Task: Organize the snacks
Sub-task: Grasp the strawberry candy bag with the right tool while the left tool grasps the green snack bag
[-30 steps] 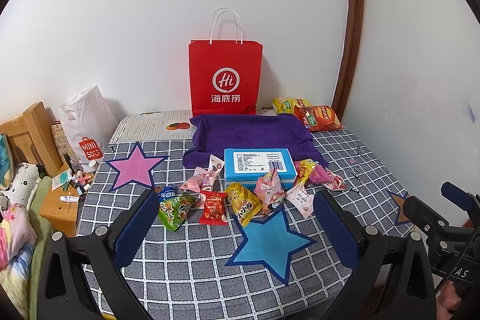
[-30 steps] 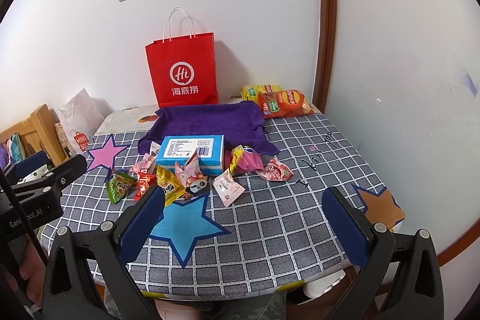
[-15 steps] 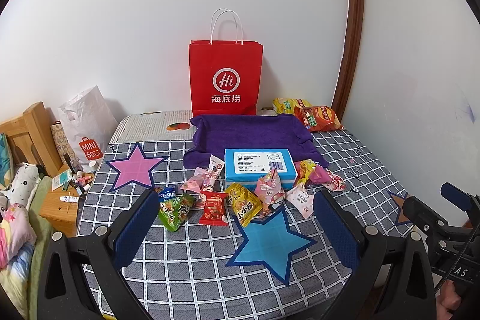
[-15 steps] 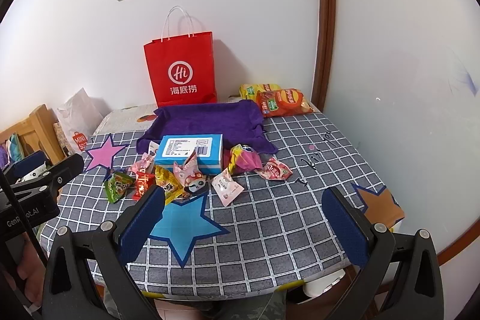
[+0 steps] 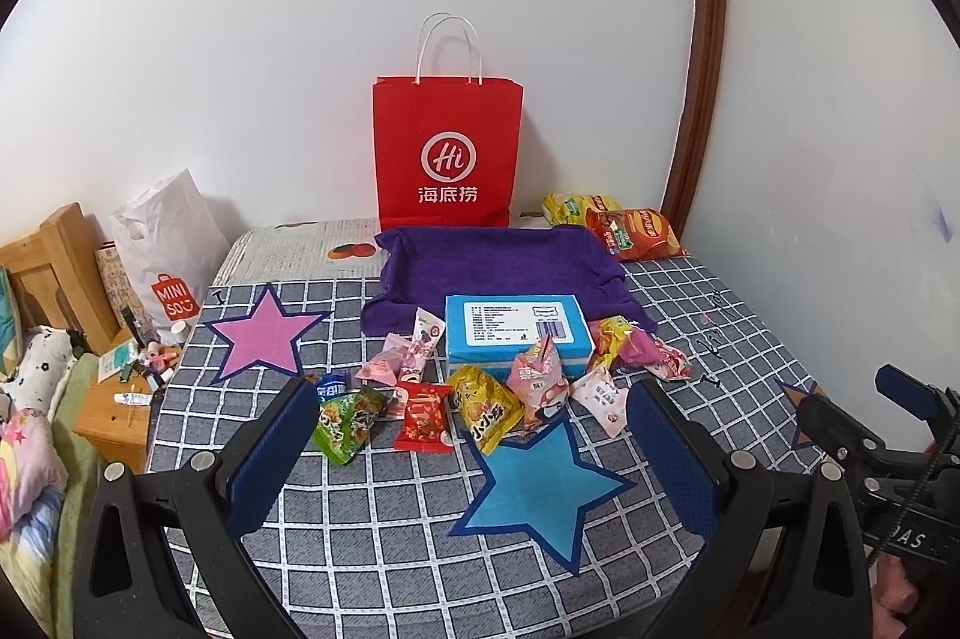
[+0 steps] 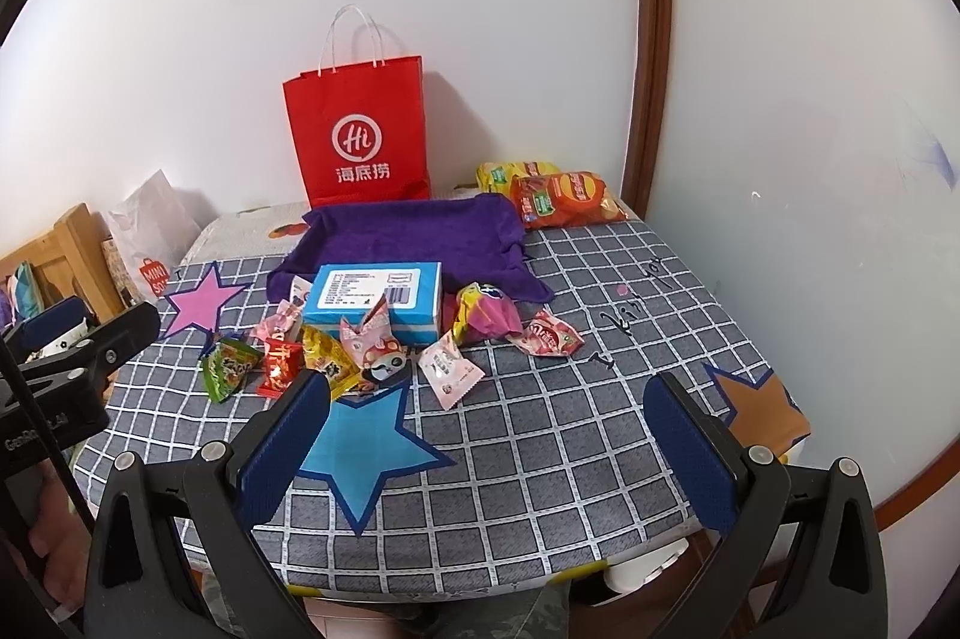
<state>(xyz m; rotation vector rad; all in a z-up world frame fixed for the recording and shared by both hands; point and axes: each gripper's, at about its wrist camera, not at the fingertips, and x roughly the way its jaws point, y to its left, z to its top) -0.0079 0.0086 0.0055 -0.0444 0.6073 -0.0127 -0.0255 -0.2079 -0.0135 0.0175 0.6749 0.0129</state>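
While I hold both the left gripper (image 5: pixel 465 450) and right gripper (image 6: pixel 486 429) spread wide and empty, the snack packets (image 5: pixel 480 399) lie scattered just before the blue box (image 5: pixel 517 333), ungathered

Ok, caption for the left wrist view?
Open left hand-held gripper hovers before scattered snacks and a blue box.

We see box (image 5: pixel 519 333) mid-table (image 5: pixel 372 537), snack packets (image 5: pixel 480 402) spread just in front and to both sides, towel (image 5: pixel 498 261) behind it, paper bag (image 5: pixel 447 153) behind towel at wall, chip bags (image 5: pixel 630 228) right of the bag.
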